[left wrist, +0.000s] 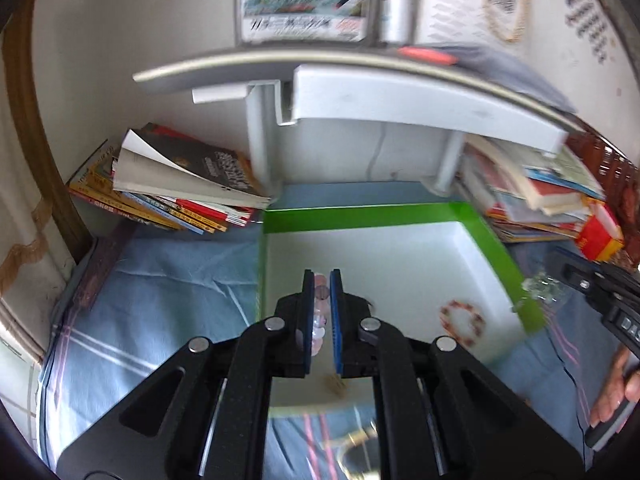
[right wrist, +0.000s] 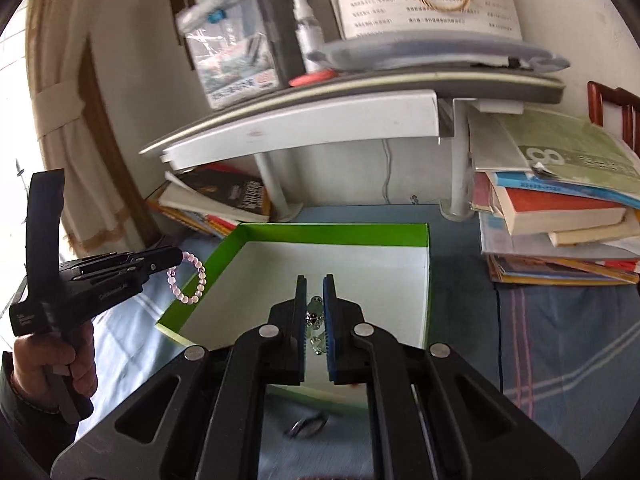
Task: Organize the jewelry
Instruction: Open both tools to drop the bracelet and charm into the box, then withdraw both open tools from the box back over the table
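An open box with green walls (left wrist: 360,212) (right wrist: 332,234) and a white floor lies on the blue cloth. My left gripper (left wrist: 321,280) is shut on a pink bead bracelet (left wrist: 319,322) and holds it above the box's left part; in the right wrist view the bracelet (right wrist: 188,280) hangs from it near the box's left wall. My right gripper (right wrist: 315,285) is shut on a clear crystal bracelet (right wrist: 315,322) over the box; it shows in the left wrist view (left wrist: 544,286) at the box's right wall. A red-and-white bead bracelet (left wrist: 462,322) lies in the box.
A grey desk shelf (left wrist: 400,92) stands behind the box. Book stacks lie at the left (left wrist: 172,184) and right (right wrist: 560,216). A gold ring-like piece (left wrist: 358,446) and a dark ring (right wrist: 308,426) lie on the cloth in front of the box. A red-yellow small box (left wrist: 598,236) sits at the right.
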Demonstrator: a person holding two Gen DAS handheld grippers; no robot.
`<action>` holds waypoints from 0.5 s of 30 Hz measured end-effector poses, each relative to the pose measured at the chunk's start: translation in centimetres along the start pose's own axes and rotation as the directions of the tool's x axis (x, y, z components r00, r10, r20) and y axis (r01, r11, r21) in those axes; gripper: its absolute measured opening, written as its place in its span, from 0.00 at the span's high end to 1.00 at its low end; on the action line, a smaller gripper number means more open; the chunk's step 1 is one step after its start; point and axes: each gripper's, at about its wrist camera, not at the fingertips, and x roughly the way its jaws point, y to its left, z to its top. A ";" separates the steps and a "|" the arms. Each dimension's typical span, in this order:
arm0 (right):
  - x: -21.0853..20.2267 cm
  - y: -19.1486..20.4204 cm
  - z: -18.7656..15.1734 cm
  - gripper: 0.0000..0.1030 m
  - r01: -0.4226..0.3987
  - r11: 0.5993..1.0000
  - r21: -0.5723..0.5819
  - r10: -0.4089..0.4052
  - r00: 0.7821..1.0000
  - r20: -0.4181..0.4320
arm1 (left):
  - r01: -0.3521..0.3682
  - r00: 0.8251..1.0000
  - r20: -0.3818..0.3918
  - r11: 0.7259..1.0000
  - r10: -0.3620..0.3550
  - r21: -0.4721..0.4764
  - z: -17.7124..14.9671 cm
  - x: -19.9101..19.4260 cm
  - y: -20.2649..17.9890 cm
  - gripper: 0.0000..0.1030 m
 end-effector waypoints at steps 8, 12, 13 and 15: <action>3.8 -2.8 0.6 0.92 0.034 0.999 0.030 -0.033 0.999 -0.031 | -0.057 0.998 -0.026 0.998 0.057 -0.021 0.9 4.8 1.3 0.87; 3.2 -3.2 0.1 0.83 0.049 0.998 0.032 -0.049 0.999 -0.005 | -0.137 0.988 0.074 0.990 0.139 -0.021 0.2 4.1 1.0 0.22; 2.2 -3.1 -0.1 0.77 0.046 0.998 0.041 -0.047 0.999 0.018 | -0.138 0.984 0.107 0.990 0.140 -0.022 0.0 3.1 1.0 0.22; -0.5 -2.6 -0.6 0.66 0.035 0.998 0.049 -0.038 0.997 0.072 | -0.135 0.982 0.133 0.991 0.136 -0.017 -0.4 1.0 1.0 0.21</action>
